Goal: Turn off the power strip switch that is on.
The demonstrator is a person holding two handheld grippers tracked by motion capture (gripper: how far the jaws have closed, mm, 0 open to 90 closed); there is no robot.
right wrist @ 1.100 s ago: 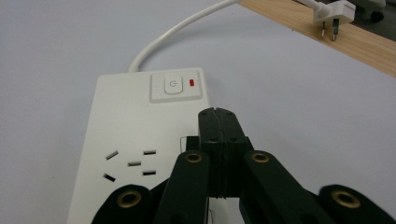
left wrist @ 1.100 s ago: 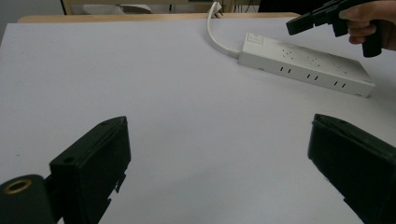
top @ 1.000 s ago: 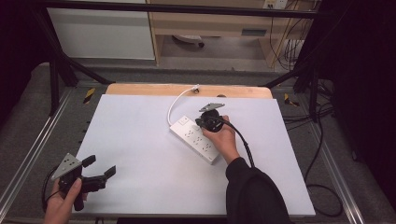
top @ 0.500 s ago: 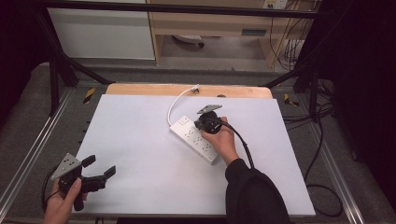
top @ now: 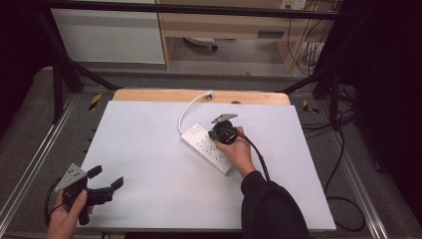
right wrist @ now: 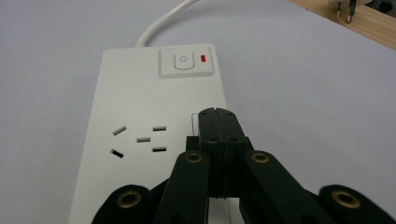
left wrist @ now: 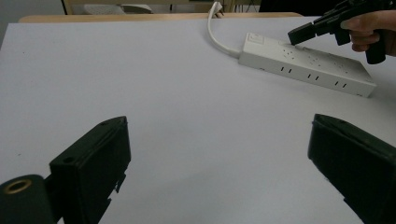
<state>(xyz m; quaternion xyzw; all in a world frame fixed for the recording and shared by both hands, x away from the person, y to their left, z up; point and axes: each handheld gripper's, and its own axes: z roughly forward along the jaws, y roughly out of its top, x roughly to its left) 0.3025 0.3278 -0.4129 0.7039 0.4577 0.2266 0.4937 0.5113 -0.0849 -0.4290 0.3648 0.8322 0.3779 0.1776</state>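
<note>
A white power strip (top: 206, 148) lies slanted in the middle of the white table (top: 149, 149). Its cord (top: 186, 112) curls back to a plug (top: 209, 93) on the wooden strip. My right gripper (top: 214, 134) is shut with nothing between its jaws. Its tip (right wrist: 217, 116) hovers just over the strip's top face (right wrist: 140, 116), between the sockets and the switch (right wrist: 185, 60) with its red light (right wrist: 203, 58). Whether it touches the strip I cannot tell. My left gripper (top: 106, 177) rests open at the table's front left, its jaws wide apart (left wrist: 219, 154) over bare table, pointing toward the strip (left wrist: 308, 65).
A wooden board (top: 199, 95) runs along the table's far edge. Metal frame rails (top: 35, 164) flank the table on both sides. Black cables (top: 343, 199) lie on the floor to the right. The right gripper's cable (top: 259, 154) trails back along the forearm.
</note>
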